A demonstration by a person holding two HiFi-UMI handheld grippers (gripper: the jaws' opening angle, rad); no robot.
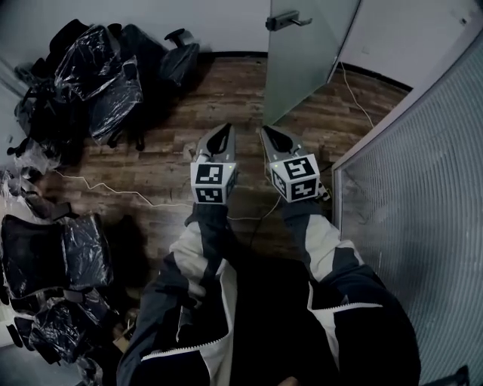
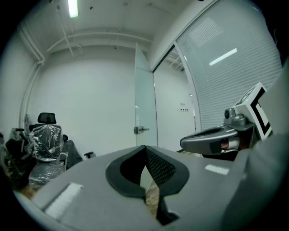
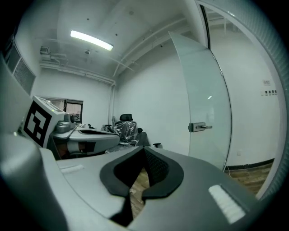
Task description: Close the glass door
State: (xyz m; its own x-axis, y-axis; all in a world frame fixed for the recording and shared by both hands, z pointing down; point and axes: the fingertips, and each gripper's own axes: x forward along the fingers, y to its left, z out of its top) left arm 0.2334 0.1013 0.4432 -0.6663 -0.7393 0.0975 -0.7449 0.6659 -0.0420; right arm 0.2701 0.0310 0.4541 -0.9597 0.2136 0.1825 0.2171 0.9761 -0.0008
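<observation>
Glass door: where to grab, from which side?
Grip the metal lever handle, the only protrusion on the smooth glass door. It sticks out level from the near face, so come straight in from this side; the right gripper looks nearer, once its jaws open.

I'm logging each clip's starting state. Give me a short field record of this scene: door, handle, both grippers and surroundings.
door: frosted glass door, standing open
handle: metal lever handle, nothing touching it
left: left gripper, jaws together, empty, apart from the door
right: right gripper, jaws together, empty, beside the left one
floor: dark wood plank floor, thin white cable lying across it
left side of room: black office chairs wrapped in clear plastic
</observation>
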